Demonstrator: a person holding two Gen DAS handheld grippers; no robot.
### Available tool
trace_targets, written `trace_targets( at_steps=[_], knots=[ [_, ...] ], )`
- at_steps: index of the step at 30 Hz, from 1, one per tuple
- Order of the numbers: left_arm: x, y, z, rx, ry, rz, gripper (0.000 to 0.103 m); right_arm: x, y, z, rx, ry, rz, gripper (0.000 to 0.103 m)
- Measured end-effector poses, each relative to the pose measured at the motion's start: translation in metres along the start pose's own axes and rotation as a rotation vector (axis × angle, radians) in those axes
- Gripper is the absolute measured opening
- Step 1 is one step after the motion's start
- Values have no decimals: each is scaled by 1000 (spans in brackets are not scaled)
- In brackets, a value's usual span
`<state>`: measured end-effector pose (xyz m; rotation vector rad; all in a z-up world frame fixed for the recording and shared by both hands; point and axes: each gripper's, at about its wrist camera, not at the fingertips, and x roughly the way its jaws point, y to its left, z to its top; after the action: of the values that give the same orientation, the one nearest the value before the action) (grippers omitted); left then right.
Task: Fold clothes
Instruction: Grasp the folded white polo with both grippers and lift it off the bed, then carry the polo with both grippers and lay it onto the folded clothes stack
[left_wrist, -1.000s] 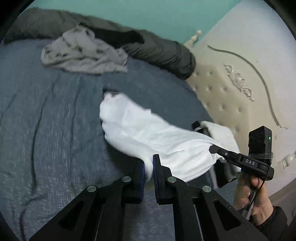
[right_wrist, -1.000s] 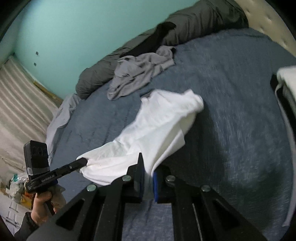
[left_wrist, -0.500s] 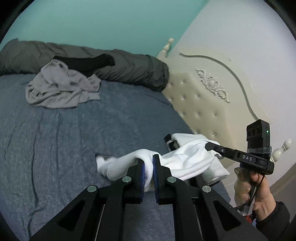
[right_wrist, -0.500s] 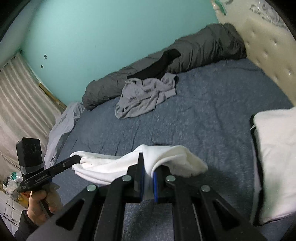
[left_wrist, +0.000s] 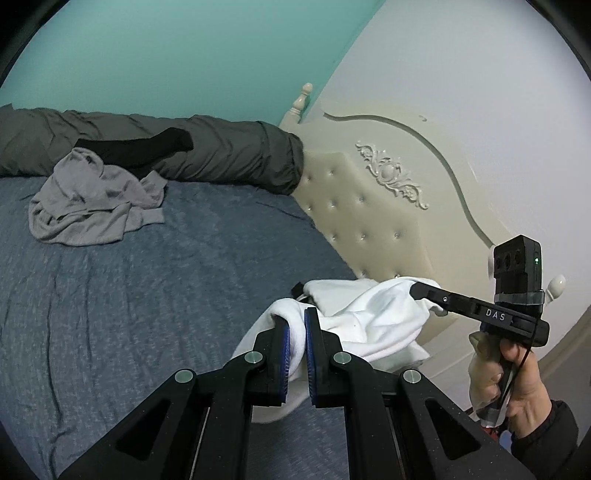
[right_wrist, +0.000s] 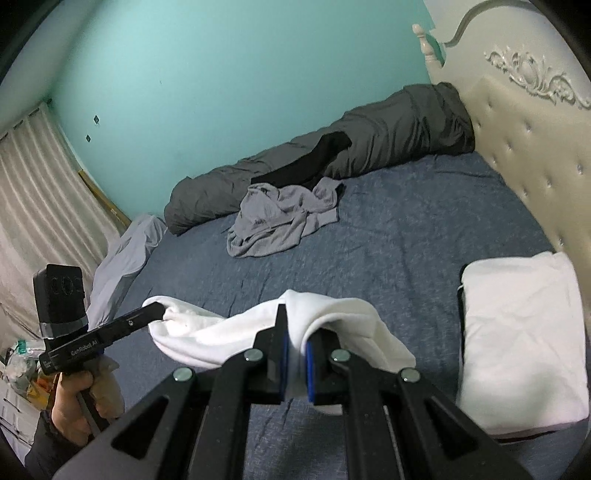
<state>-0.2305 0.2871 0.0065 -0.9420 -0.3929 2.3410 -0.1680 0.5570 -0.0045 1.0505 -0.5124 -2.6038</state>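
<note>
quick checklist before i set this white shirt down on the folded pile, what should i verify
1. Left gripper clamped on the white cotton garment: ok, cloth is pinched between its blue pads.
2. Right gripper clamped on the same garment: ok, shut on a bunched fold.
3. Garment lifted clear of the blue-grey bedspread: cannot tell, its lowest part hangs behind the grippers.
4. Garment neatly folded: not ok, it sags bunched between the two grips.
5. Folded white stack by the cream tufted headboard free on top: ok, nothing lies on it.
6. Crumpled grey shirt out of the way: ok, it lies far back by the dark grey rolled duvet.
</note>
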Motion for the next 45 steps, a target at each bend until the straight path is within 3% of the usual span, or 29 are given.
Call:
trace_targets(
  at_steps=[9,18,22,24,30,37,41,45],
  knots=[
    [21,-38,46,42,-17,-19,7,-27,-15,42,-22,-51,-23,6],
    [59,-73,118,82,-47,-40,7,-39,-47,115,-38,-114,-63,6],
    [92,-97,150,125,-51,-45,7,-43,-69,148,-44,-150,-98,6],
    [113,-106,166,137,-47,-54,7,-42,-81,165,-73,-163,-157,6],
    [182,-120,189,160,-24,-60,7,-38,-131,199,-71,-171,-247,6],
    [251,-151,193,194,10,-85,7,-48,-200,217,-39,-231,-326,6],
    [281,-161,166,199,50,-101,7,-52,-231,208,-43,-234,-359,6],
    [302,-172,113,224,125,-119,7,-55,-262,177,-24,-194,-370,6]
  ],
)
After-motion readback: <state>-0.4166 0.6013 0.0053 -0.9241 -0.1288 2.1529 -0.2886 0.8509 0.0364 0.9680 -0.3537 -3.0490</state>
